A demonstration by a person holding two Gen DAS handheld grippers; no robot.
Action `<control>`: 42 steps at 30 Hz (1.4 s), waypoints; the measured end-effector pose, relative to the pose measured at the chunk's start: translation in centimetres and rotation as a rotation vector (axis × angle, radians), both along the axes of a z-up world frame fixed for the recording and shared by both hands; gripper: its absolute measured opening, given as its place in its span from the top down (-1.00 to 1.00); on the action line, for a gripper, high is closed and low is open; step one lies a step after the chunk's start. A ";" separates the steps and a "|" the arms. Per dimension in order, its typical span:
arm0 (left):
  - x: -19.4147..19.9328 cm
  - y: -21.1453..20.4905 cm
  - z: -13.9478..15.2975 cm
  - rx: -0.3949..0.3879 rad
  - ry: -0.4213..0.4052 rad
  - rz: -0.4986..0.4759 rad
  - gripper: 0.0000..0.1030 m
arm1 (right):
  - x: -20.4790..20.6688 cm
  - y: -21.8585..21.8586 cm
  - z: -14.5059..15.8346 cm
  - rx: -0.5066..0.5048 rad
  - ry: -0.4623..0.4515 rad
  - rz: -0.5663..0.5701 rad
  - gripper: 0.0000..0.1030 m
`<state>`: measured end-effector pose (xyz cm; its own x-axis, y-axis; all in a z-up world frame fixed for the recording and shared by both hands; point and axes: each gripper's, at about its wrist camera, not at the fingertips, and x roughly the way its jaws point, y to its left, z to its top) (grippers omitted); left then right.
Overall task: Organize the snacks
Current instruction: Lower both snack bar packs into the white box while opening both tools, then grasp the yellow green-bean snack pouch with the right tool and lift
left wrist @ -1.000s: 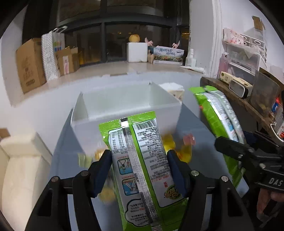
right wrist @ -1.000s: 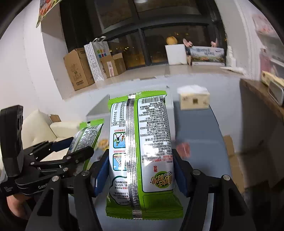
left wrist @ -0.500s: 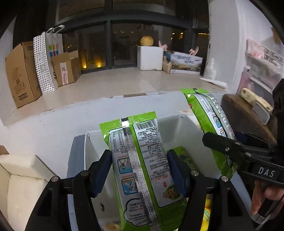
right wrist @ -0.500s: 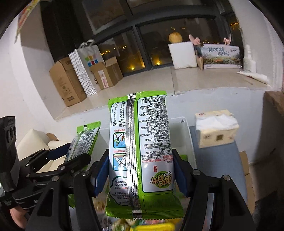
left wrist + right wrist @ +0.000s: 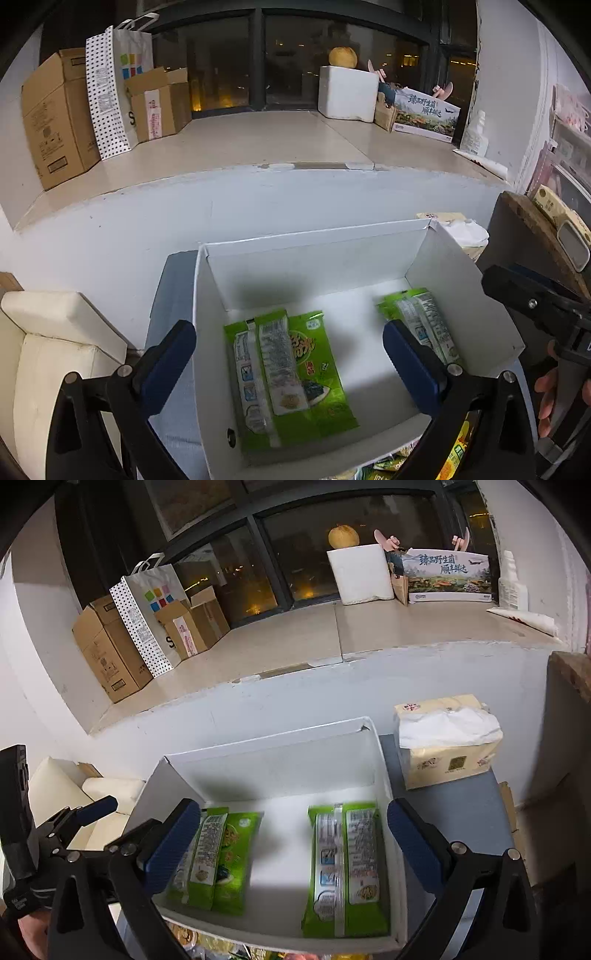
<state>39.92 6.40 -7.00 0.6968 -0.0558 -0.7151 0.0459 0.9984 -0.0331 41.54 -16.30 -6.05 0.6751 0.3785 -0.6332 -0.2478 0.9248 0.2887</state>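
A white open box stands on the grey table. Green snack packets lie flat inside it. On the left side of the box lies a stack of them, and on the right side lies one more. My left gripper is open and empty above the left stack. My right gripper is open and empty above the box, with the right packet between its blue pads. More loose snacks show at the box's near edge.
A tissue pack stands on the table right of the box. A cream sofa is at the left. A wooden shelf is at the right. Cardboard boxes and a white foam box sit on the window ledge behind.
Both grippers were shut on green packets and carried them over the box. Both have opened, and the packets now lie in the box.
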 end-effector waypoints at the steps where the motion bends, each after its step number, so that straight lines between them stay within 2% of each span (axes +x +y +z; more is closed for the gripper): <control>1: -0.4 0.0 0.2 0.005 -0.006 0.008 -1.00 | -0.2 0.0 0.2 -0.008 -0.004 0.002 -1.00; 6: -3.1 -0.7 1.6 0.001 -0.037 -0.019 -1.00 | -3.1 -0.9 1.7 -0.016 -0.051 0.032 -1.00; 9: -6.2 -1.6 2.5 0.000 -0.080 -0.045 -1.00 | -6.2 -1.8 1.9 -0.022 -0.079 0.061 -1.00; 11: -8.9 -2.4 2.7 -0.008 -0.104 -0.063 -1.00 | -8.2 -2.4 1.4 -0.016 -0.064 0.079 -1.00; 17: -16.6 -4.0 0.9 -0.064 -0.103 -0.099 -1.00 | -15.6 -4.0 -2.2 -0.013 -0.029 0.067 -1.00; 19: -18.9 -4.6 -0.5 -0.070 -0.084 -0.098 -1.00 | -17.7 -3.7 -4.0 -0.052 -0.021 0.076 -1.00; 22: -21.6 -5.1 -2.7 -0.075 -0.039 -0.107 -1.00 | -19.8 -2.1 -6.8 -0.119 -0.005 0.147 -1.00; 26: -23.3 -5.5 -4.5 -0.082 0.001 -0.105 -1.00 | -19.4 0.6 -9.0 -0.193 0.017 0.226 -1.00; 33: -23.9 -4.9 -4.5 -0.062 -0.003 -0.090 -1.00 | -14.0 2.9 -12.3 -0.298 0.105 0.235 -1.00; 42: -23.3 -4.3 -5.0 -0.075 0.009 -0.078 -1.00 | -12.6 4.3 -14.5 -0.385 0.098 0.262 -1.00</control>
<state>16.59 2.12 -12.01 0.6816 -0.1631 -0.7133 0.1231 0.9865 -0.1080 28.92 -11.95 -20.51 0.5187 0.2531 -0.8166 -0.4753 0.8793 -0.0293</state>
